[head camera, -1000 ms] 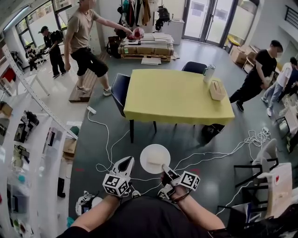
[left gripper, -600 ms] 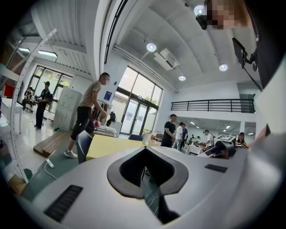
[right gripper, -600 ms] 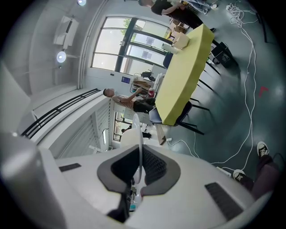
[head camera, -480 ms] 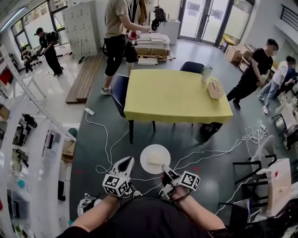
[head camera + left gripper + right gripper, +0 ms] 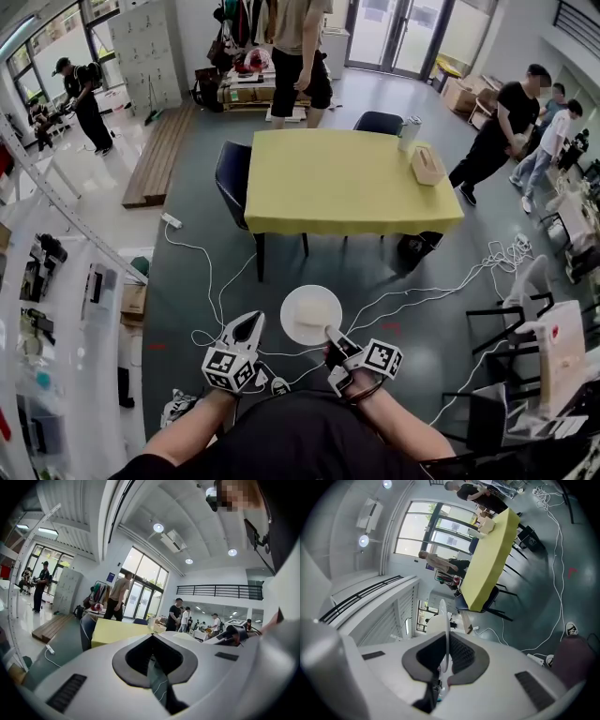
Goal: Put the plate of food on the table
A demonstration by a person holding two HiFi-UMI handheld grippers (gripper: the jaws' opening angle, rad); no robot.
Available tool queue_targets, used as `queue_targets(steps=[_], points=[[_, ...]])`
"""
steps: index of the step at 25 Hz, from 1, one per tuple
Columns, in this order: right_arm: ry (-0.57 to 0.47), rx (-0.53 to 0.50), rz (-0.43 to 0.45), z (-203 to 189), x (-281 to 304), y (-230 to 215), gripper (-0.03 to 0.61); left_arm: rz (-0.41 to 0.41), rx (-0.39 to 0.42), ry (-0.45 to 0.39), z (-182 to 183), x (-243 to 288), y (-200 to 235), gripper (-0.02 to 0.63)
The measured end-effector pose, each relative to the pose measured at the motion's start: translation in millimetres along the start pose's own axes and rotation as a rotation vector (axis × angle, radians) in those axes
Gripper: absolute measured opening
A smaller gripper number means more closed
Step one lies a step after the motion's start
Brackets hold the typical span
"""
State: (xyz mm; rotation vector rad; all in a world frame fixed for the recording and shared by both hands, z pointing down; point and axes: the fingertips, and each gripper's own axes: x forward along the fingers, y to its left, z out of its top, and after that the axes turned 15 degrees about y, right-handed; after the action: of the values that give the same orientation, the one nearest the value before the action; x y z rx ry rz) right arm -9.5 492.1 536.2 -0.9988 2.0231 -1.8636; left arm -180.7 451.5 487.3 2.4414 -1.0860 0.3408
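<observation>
Plate (image 5: 293,323) carrying a pale food slab (image 5: 319,308) hangs over the floor (image 5: 187,281), well short of the yellow tabletop (image 5: 347,183), its rim pinched by the right tool (image 5: 330,335); the left tool (image 5: 246,328) is pressed together, empty.

The table (image 5: 347,187), covered with a yellow cloth, stood on the grey floor (image 5: 281,274) in the far centre. A tan box (image 5: 427,166) and a metallic canister (image 5: 408,133) rested at its far right corner. White cables (image 5: 502,255) lay across the floor on the near side.
</observation>
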Motion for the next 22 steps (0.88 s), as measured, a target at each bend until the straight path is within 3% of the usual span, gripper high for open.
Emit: queue_targets(steps=[12, 22], points=[[0.022, -0.001, -0.008, 29, 7, -5, 0.020, 0.012, -0.009, -0.007, 12, 26, 5, 0.008], [0.061, -0.007, 0.011, 81, 26, -7, 0.020, 0.042, -0.013, -0.012, 38, 69, 15, 0.008]])
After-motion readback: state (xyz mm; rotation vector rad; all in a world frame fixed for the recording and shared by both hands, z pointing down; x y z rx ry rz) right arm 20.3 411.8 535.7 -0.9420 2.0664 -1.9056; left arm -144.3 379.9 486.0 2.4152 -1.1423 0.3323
